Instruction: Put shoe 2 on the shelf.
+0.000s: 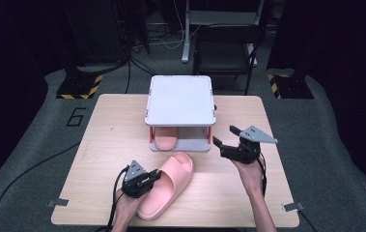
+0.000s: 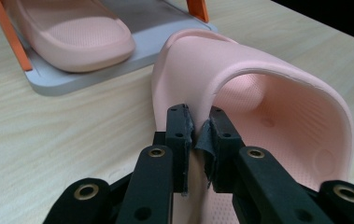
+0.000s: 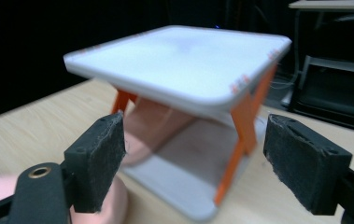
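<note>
Left claw (image 1: 147, 180) low and left of centre in the high view, clenched on the near side wall of the strap of the loose pink slipper (image 1: 167, 186); in the left gripper view, pink edge pinched thin between the two black jaws, strap arching off to the right of frame. Slipper flat on the wooden surface (image 1: 98, 145), long axis slanting from lower left to upper right of the high view, toe end aimed at the mouth of the small two-level rack (image 1: 180, 101) just above it in the frame; toe near the rack's base plate, not touching. Second pink slipper (image 1: 165, 141) already on the lower level, lying to the left half of the opening, leaving bare grey plate beside it on the right. Likely next: a push or lift along that slant into the free right half; heading looks a little off from the rack's own depth line, so probably a slight turn needed first.

Right claw (image 1: 228, 140) right of centre, released, jaws wide apart and holding nothing; in the right gripper view, rack's orange legs framed between the pads; close beside the rack's right edge, nearer to the rack than the left claw, well apart from the loose slipper.
</note>
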A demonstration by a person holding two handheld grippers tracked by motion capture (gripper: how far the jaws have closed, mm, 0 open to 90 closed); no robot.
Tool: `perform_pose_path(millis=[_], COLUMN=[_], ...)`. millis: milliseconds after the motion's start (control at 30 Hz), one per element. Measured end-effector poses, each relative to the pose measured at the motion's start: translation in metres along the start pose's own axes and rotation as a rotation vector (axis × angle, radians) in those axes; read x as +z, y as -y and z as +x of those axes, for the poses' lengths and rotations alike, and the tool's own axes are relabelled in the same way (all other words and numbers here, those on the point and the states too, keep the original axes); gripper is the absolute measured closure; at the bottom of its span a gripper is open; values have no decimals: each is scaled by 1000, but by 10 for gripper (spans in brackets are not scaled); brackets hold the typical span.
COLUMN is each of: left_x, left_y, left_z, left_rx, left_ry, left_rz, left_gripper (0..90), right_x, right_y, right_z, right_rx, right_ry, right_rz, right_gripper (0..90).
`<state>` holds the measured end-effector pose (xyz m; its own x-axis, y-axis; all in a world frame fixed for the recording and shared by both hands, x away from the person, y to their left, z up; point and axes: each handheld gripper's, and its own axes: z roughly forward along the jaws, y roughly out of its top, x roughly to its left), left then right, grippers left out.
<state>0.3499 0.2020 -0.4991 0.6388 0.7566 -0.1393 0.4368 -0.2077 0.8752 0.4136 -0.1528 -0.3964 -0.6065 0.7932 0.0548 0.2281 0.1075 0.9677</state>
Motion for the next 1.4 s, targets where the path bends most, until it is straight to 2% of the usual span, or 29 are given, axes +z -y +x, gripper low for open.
perform_pose_path(millis=[33, 67, 133, 267, 467, 567, 633, 700, 733, 833, 900, 1100, 1300, 1400], left_x=[1, 2, 5, 12, 26, 35, 41, 47, 51, 60, 66, 85, 107, 119], left_y=[-2, -4, -8, -14, -24, -28, -31, -34, -36, -42, -46, -60, -72, -75], left_z=[-1, 0, -2, -5, -7, -7, -7, -8, -8, -10, -11, -17, -20, -16], left_rx=[-12, 8, -23, -64, -83, -112, -121, -125, -130, -157, -162, -194, -255, -287], left_ry=[-5, -15, -27, -56, -94, -110, -119, -124, -125, -136, -157, -220, -325, -344], left_rz=[-3, -6, -18, -39, -51, -59, -53, -54, -54, -69, -75, -75, -67, -55], left_gripper=[809, 809, 808, 808, 807, 807, 807, 806, 806, 806, 806, 807, 815, 816], right_x=[8, 15, 30, 61, 90, 101, 107, 112, 113, 115, 117, 122, 121, 122], right_y=[-6, -13, -22, -37, -48, -49, -47, -43, -42, -43, -42, -39, -39, -40], right_z=[-2, -4, -8, -13, -5, -6, -8, -10, -11, -11, -12, -16, -15, -15], right_rx=[7, 9, 18, 13, -74, -57, -39, -37, -51, -59, -78, -53, -48, -53], right_ry=[-7, -23, -55, -70, -72, -80, -78, -79, -70, -64, -51, -34, -27, -23], right_rz=[9, 21, 22, 66, 119, 139, 151, 187, 168, 174, 179, 154, 160, 160], right_gripper=[203, 202, 202, 204, 235, 241, 241, 237, 245, 238, 213, 166, 166, 166])
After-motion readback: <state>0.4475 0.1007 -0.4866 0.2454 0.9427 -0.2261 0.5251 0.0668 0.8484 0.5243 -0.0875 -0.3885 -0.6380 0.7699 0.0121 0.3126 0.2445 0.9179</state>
